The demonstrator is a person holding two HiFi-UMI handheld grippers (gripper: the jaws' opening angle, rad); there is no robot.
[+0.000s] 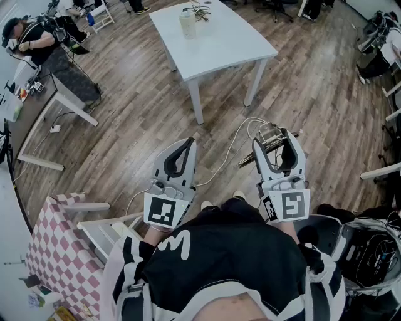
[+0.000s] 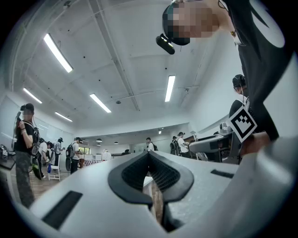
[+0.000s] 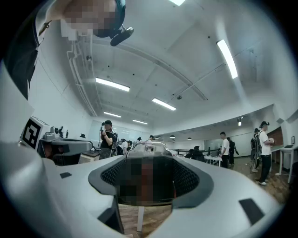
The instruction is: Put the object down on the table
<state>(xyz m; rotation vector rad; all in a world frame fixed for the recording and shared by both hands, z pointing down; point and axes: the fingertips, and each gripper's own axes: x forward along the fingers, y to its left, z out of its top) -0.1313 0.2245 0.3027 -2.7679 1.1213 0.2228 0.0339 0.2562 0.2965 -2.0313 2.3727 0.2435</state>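
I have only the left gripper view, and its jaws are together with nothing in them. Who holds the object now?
Observer: The right gripper does. In its own view the object sits between its jaws.
Operator: Is the table below it?
Observer: No. In the head view the white table stands ahead, and wood floor lies under both grippers.
Operator: Does anything stand on that table?
Observer: Yes, a pale container and some cables, both near its far end.
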